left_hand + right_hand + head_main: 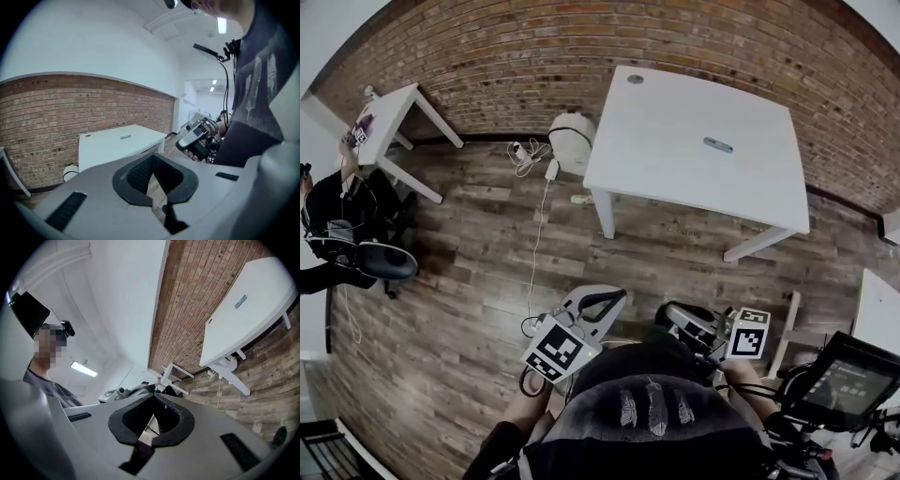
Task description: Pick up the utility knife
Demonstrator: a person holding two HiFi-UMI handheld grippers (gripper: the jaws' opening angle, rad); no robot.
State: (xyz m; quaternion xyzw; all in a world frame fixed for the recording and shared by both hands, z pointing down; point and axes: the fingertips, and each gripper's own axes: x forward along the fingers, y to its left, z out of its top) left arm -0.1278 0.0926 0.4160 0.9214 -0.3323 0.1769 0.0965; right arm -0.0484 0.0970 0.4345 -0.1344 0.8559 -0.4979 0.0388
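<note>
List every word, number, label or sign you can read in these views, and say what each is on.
No text can be read.
Left cube, right cube: black-and-white square patterns, no letters.
Screen: faint lines, too blurred to read.
Knife on the table: too small for any label to show.

No readable text in any of your views. Left marker cube [555,349] and right marker cube [748,335] carry black-and-white square patterns only, no letters. Monitor [846,384] screen has content, too small to read.
</note>
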